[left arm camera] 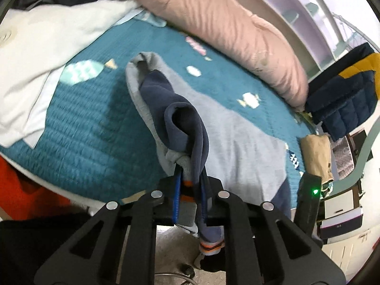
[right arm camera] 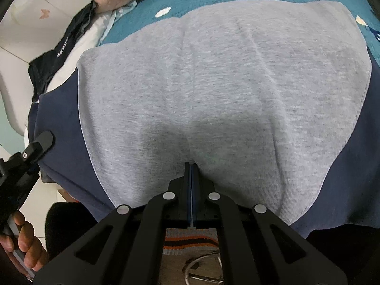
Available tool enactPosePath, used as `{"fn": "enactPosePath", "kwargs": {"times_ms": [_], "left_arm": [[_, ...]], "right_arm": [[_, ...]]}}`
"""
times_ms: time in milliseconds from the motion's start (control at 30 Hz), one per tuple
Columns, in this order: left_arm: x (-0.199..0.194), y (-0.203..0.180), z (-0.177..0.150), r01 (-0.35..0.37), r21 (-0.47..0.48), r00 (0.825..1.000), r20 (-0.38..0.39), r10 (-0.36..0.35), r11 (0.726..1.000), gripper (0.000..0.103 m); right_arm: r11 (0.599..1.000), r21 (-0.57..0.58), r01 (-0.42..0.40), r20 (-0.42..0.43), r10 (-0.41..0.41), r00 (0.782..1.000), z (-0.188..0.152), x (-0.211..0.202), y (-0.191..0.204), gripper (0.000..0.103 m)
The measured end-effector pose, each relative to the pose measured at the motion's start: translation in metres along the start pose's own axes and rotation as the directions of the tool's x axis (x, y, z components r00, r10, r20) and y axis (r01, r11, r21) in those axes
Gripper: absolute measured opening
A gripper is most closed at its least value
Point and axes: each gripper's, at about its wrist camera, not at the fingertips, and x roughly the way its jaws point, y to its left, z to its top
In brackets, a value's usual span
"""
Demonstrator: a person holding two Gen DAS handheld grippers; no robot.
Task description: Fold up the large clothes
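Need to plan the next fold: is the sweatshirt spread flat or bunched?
Partly both. The sweatshirt body lies spread on the bed, but one sleeve is lifted and bunched in the shut left hand-held gripper.

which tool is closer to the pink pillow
Left. The left tool holds sweatshirt fabric out over the bed, pink pillow ahead. The right tool grips the hem at the bed's near edge.

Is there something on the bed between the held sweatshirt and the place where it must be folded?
Nothing visible. Both grippers, left and right, already clamp the sweatshirt; the teal quilt nearby is bare.
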Motion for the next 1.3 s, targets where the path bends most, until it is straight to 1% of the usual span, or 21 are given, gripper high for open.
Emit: {"fn": "enactPosePath", "kwargs": {"times_ms": [100,167,200,267,333,367,433,467,500,533,600,633,700,767,900,933,967,1067,1167,1200,1300], "left_arm": [[-0.005,-0.015,0.004,0.014,0.038,1.0,0.017,-0.015,0.999,0.013],[-0.009,-0.023,0.005,0.024,0.064,0.999,0.024,-0.026,0.998,0.013],[-0.011,-0.027,0.005,0.036,0.072,0.999,0.028,-0.038,0.997,0.013],[-0.014,-0.037,0.004,0.041,0.101,0.998,0.038,-0.045,0.994,0.013],[-0.015,-0.052,0.003,0.057,0.138,0.997,0.043,-0.063,0.989,0.013],[-0.016,-0.056,0.002,0.064,0.149,0.997,0.041,-0.071,0.987,0.013],[-0.015,-0.064,0.002,0.077,0.166,0.996,0.036,-0.084,0.983,0.013],[-0.015,-0.069,0.002,0.074,0.181,0.996,0.038,-0.082,0.981,0.013],[-0.014,-0.074,0.002,0.078,0.196,0.996,0.033,-0.086,0.978,0.013],[-0.013,-0.077,0.002,0.085,0.199,0.995,0.026,-0.092,0.976,0.013],[-0.011,-0.087,0.003,0.1,0.215,0.994,0.024,-0.108,0.971,0.013],[-0.011,-0.091,0.004,0.106,0.228,0.993,0.028,-0.115,0.968,0.013],[-0.01,-0.101,0.004,0.12,0.247,0.991,0.02,-0.129,0.962,0.013],[-0.006,-0.111,0.002,0.128,0.267,0.99,0.016,-0.138,0.955,0.013],[0.002,-0.137,-0.006,0.163,0.302,0.986,-0.008,-0.168,0.939,0.013],[0.007,-0.148,-0.009,0.174,0.322,0.984,-0.023,-0.176,0.931,0.013],[0.009,-0.157,-0.012,0.185,0.339,0.982,-0.033,-0.185,0.922,0.013],[0.025,-0.189,-0.023,0.241,0.38,0.97,-0.088,-0.225,0.893,0.01],[0.054,-0.218,-0.039,0.276,0.417,0.96,-0.162,-0.228,0.866,0.007],[0.068,-0.224,-0.045,0.285,0.412,0.955,-0.196,-0.222,0.865,0.007],[0.095,-0.227,-0.058,0.284,0.394,0.948,-0.254,-0.193,0.874,0.006]], "right_arm": [[1.0,0.004,-0.02,0.062,0.02,0.998,-0.001,-0.018,0.003,0.0],[0.999,-0.001,-0.038,0.119,0.038,0.992,0.008,-0.032,0.009,0.0],[0.999,-0.01,-0.033,0.145,0.034,0.989,0.017,-0.037,0.014,0.0],[0.999,0.005,-0.038,0.157,0.037,0.987,0.043,-0.036,0.018,0.001],[1.0,0.014,-0.017,0.172,0.014,0.985,0.065,-0.029,0.019,0.001],[1.0,0.019,-0.023,0.151,0.02,0.988,0.082,-0.018,0.018,0.001],[0.998,0.038,-0.044,0.11,0.04,0.993,0.098,0.002,0.016,0.001],[1.0,0.027,-0.013,0.047,0.012,0.999,0.105,0.022,0.014,0.001],[0.999,0.041,-0.009,-0.026,0.01,1.0,0.105,0.042,0.008,0.001],[0.997,0.076,-0.028,-0.033,0.031,0.999,0.106,0.051,0.001,0.0],[0.994,0.09,-0.058,-0.011,0.06,0.998,0.107,0.047,-0.002,0.0],[0.993,0.093,-0.078,0.015,0.077,0.997,0.102,0.037,-0.004,0.001],[0.994,0.073,-0.078,0.057,0.073,0.996,0.085,0.012,-0.01,0.001],[0.996,0.06,-0.072,0.109,0.066,0.992,0.053,-0.019,-0.021,0.001],[0.992,0.068,-0.105,0.111,0.097,0.989,-0.004,-0.046,-0.042,0.001],[0.992,0.076,-0.1,0.127,0.09,0.988,-0.012,-0.052,-0.044,0.001],[0.988,0.101,-0.12,0.152,0.104,0.983,-0.022,-0.061,-0.053,0.002],[0.971,0.16,-0.176,0.203,0.142,0.969,-0.028,-0.072,-0.071,0.004],[0.975,0.148,-0.166,0.219,0.132,0.967,-0.024,-0.073,-0.08,0.004],[0.968,0.154,-0.2,0.225,0.162,0.961,-0.023,-0.071,-0.085,0.004],[0.982,0.112,-0.153,0.228,0.125,0.966,-0.018,-0.064,-0.088,0.004]]}}
